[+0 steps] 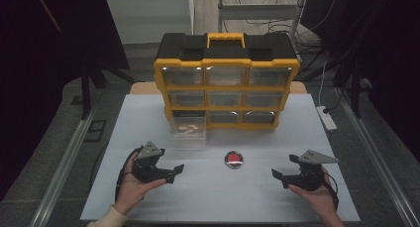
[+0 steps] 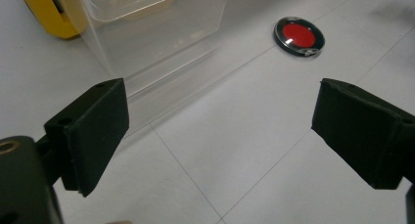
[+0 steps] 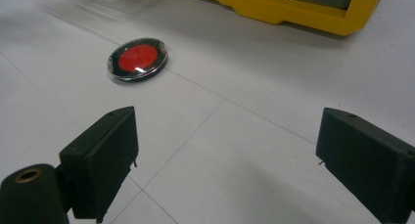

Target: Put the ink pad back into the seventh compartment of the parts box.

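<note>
My left gripper (image 1: 171, 171) sits in my left hand (image 1: 130, 185), low over the white table (image 1: 208, 197). Its two black jaws are spread wide apart and nothing is between them. In the left gripper view I see only bare table in the gap.

My right gripper (image 1: 278, 175) sits in my right hand (image 1: 317, 197) on the other side of the table. Its jaws are wide apart too, and they hold nothing. The two grippers point in toward each other and are well apart.

Between them, a bit farther from me, lies a small round disc with a red middle and a shiny black rim (image 1: 234, 159). It lies flat on the table. In the left gripper view the disc (image 2: 299, 36) is ahead and over toward the right jaw. In the right gripper view the disc (image 3: 138, 58) is ahead and over toward the left jaw. Neither gripper touches it.

A clear plastic drawer (image 1: 188, 129) stands on the table ahead of my left gripper, pulled out of its slot. Something small and pale is inside, but I cannot tell what. In the left gripper view the drawer (image 2: 151, 33) is near the left jaw, not touching it.

Behind the drawer stands a big yellow and black box with rows of clear drawers (image 1: 227, 83) and a yellow handle on top.
</note>
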The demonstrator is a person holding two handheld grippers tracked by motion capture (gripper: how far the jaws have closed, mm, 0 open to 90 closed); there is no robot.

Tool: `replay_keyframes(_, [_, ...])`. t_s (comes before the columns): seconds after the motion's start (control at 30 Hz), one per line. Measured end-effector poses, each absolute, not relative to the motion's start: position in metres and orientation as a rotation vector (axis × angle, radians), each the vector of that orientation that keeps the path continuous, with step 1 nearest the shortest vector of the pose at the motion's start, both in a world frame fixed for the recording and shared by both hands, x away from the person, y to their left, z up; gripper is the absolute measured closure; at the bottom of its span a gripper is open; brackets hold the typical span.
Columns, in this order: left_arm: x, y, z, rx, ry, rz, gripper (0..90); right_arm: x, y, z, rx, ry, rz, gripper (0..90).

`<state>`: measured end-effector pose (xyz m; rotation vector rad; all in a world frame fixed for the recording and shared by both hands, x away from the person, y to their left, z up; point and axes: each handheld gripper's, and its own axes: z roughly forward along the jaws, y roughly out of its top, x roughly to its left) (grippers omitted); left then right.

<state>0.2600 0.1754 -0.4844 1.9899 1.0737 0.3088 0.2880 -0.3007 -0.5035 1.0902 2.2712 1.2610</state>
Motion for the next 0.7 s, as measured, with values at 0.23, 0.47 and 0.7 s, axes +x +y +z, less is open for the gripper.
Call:
replay_keyframes(0.23, [0.264, 0.168, -0.482, 1.993, 1.055, 0.295, 8.0, 0.288, -0.300, -0.504, 1.090, 2.275, 1.257, 8.7])
replay_keyframes(0.47, [0.269, 0.155, -0.477, 2.005, 1.020, 0.284, 8.2, 0.288, -0.301, -0.504, 1.089, 2.275, 1.257, 8.7])
replay_keyframes(0.7, [0.274, 0.145, -0.474, 2.016, 0.996, 0.268, 8.2, 0.289, -0.300, -0.505, 1.094, 2.279, 1.254, 8.8])
